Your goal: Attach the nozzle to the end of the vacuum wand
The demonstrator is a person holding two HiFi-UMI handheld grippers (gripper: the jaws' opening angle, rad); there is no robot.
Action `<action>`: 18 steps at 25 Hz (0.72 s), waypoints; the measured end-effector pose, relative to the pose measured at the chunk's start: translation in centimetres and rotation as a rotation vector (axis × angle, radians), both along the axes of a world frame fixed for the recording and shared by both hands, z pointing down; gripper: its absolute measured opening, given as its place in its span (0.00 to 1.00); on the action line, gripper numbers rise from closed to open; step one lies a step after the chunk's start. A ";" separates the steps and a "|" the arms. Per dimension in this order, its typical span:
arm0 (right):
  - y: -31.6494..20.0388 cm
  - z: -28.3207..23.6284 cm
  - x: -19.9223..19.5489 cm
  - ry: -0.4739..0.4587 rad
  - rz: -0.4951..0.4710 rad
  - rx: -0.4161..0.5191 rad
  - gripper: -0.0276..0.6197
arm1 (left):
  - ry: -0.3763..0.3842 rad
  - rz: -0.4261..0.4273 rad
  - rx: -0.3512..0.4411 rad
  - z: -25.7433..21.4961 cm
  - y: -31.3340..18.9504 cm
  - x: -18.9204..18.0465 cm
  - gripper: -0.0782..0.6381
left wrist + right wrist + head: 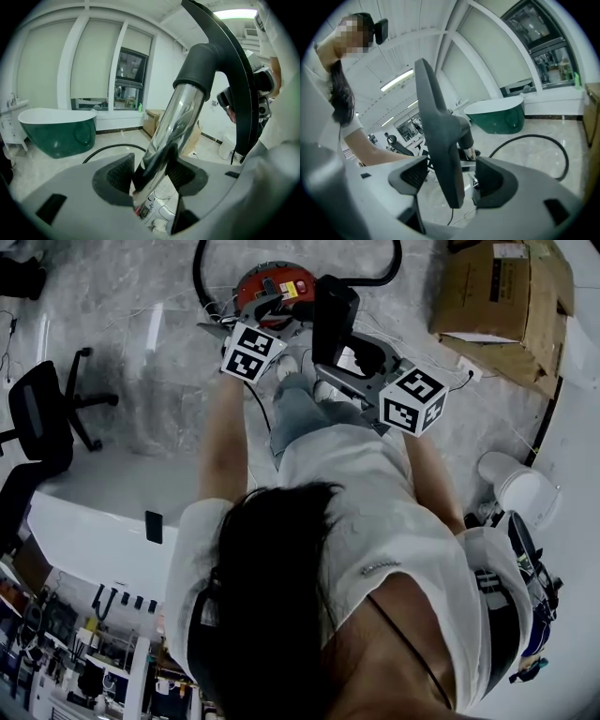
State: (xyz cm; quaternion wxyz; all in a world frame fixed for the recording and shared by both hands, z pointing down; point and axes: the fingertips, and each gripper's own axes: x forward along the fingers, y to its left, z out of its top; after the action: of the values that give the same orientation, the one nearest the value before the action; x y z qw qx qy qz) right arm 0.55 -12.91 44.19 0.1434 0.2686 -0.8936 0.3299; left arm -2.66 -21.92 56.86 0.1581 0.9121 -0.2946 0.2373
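As left hand-held gripper (150, 177) clamps wand (183, 112), right one (451, 176) hangs released around nozzle (436, 131), hose (531, 136) beyond.

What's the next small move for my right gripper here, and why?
Probably draw the right gripper back off the nozzle: its jaws stand open around it, the nozzle's collar appears seated over the wand, and the left gripper clamps the wand.
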 end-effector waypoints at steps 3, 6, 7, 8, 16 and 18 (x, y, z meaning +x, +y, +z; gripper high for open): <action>-0.2 -0.8 0.9 -0.049 0.025 -0.002 0.52 | -0.011 -0.011 -0.003 0.2 0.1 0.2 0.39; -0.5 -1.2 1.5 -0.083 0.051 -0.004 0.54 | -0.019 -0.019 -0.006 0.3 0.1 0.1 0.39; -0.6 -1.3 1.7 -0.095 0.058 -0.006 0.54 | -0.023 -0.021 -0.007 0.3 0.1 0.1 0.39; -0.7 -1.4 1.8 -0.106 0.064 -0.008 0.54 | -0.028 -0.022 -0.006 0.3 0.1 0.1 0.39; -1.2 -2.1 2.3 -0.169 0.102 0.000 0.57 | -0.039 -0.024 -0.008 0.4 0.3 0.3 0.40; -1.3 -2.0 2.4 -0.169 0.105 0.002 0.57 | -0.020 -0.039 -0.023 0.4 0.3 0.3 0.41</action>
State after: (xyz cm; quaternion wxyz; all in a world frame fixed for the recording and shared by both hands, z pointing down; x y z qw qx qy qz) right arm 2.95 -14.20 42.16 0.0495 0.2865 -0.8875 0.3575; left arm -2.35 -21.58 57.24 0.1702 0.9019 -0.3110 0.2467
